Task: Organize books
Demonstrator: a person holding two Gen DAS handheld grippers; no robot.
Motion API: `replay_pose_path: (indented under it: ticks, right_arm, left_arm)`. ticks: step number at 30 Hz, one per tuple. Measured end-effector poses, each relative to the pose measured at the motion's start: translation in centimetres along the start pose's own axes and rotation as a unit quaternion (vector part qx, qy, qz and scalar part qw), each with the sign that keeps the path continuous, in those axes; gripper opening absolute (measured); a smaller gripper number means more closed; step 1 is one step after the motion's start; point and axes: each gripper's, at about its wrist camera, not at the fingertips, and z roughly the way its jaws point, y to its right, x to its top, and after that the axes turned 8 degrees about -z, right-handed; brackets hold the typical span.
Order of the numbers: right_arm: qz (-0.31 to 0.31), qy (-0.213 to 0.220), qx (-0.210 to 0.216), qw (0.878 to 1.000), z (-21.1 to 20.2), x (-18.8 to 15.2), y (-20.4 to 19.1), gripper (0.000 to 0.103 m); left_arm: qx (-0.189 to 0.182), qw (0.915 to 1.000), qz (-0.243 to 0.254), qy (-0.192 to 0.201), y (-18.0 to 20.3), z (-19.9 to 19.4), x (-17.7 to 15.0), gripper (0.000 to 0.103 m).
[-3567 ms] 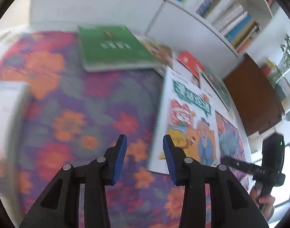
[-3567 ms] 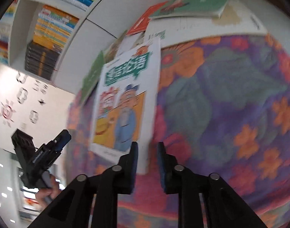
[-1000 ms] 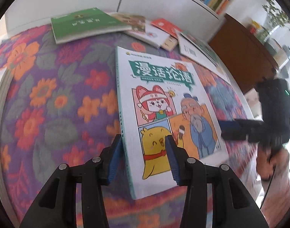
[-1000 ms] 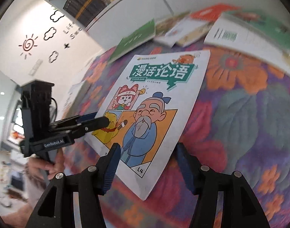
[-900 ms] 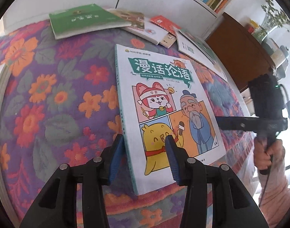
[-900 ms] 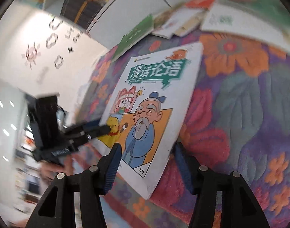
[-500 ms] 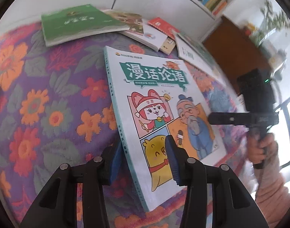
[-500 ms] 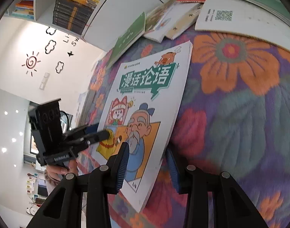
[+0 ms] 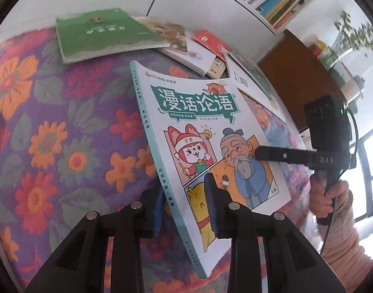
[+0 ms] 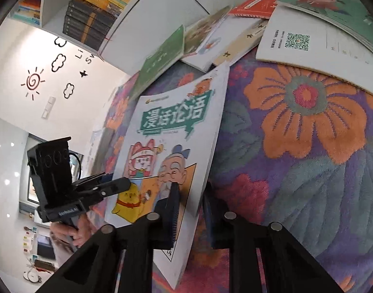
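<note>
Grip looks firm on both near corners of the comic book (image 9: pixel 211 131), the left tool (image 9: pixel 186 210) having just closed on the spine corner and the right tool (image 10: pixel 190 210) on the open edge, so lift both evenly off the flowered tabletop (image 9: pixel 64 134), clear of the scattered books (image 9: pixel 105 31) behind.

Your left claw (image 9: pixel 184 210) is black plastic with blue ribbed pads (image 9: pixel 211 207) and round silver screws. Your right claw (image 10: pixel 190 210) looks the same, with a black box body, white lettering and a thin black cable. You wear a pink sleeve (image 9: pixel 343 239).
</note>
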Motion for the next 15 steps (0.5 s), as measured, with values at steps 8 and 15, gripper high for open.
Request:
replay_pose_path:
  ticks: [8, 15]
  right_arm:
    - [-0.048, 0.006, -0.014, 0.999, -0.3, -0.7, -3.5, 0.017]
    - [-0.07, 0.008, -0.016, 0.997, -0.2, -1.3, -5.6, 0.017]
  left_arm:
    - [0.013, 0.9998, 0.013, 0.01, 0.5, -1.9, -0.3, 0.027]
    - [0.027, 0.9993, 0.021, 0.013, 0.3, -3.4, -0.7, 0.027]
